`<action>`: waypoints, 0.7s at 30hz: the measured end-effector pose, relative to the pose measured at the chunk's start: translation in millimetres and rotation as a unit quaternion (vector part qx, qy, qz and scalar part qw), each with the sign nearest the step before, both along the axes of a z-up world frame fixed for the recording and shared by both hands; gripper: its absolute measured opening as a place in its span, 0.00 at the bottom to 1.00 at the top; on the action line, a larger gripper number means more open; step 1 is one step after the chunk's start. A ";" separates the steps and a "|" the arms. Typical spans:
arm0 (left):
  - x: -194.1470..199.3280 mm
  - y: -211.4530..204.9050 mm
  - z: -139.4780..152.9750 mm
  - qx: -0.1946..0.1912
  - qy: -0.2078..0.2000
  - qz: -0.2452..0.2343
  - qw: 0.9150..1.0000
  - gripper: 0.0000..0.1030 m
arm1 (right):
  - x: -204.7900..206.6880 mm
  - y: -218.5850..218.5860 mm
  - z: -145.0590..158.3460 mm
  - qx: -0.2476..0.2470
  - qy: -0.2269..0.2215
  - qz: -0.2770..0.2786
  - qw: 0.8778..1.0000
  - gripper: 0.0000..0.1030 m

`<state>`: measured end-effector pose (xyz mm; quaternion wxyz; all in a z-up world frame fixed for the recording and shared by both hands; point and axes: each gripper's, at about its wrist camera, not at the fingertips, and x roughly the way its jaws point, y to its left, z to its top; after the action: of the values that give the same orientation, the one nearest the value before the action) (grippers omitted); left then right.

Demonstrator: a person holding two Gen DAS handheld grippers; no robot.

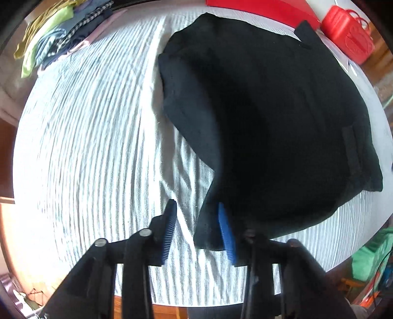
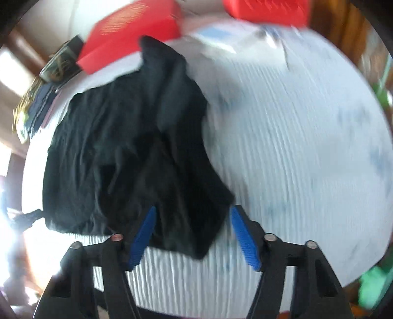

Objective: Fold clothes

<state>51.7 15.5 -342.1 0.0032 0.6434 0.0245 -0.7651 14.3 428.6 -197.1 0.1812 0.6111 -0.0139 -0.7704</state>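
While both grippers (image 1: pixel 197 227) (image 2: pixel 192 229) gape, black garment (image 1: pixel 258 110) lies on striped bedsheet (image 1: pixel 86 135); red boxes (image 2: pixel 130 29) behind.

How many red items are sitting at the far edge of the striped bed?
2: a flat red box behind the black garment, and a red handled case to its right. Others may be hidden beyond the frame.

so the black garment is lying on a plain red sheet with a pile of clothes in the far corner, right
Not quite: the sheet is white with thin grey stripes, not plain red. The left wrist view shows the black garment lying on it, with the pile of clothes in the far corner.
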 end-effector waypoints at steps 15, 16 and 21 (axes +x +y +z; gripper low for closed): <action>-50.1 45.7 1.1 -0.014 -0.011 -0.039 0.999 0.35 | 50.9 24.1 -46.8 0.039 -0.099 0.037 0.994 0.17; -52.9 44.1 5.3 -0.013 -0.015 -0.037 0.999 0.35 | 53.2 31.7 -46.6 0.038 -0.102 0.033 0.993 0.22; -77.6 37.4 34.3 -0.004 -0.019 -0.027 0.999 0.35 | 19.2 72.5 -22.7 -0.025 -0.032 -0.076 0.996 0.36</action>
<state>-25.9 52.9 -307.8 -0.0145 0.6584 0.0038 -0.7526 33.6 501.1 -219.8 0.1372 0.6281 -0.0856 -0.7611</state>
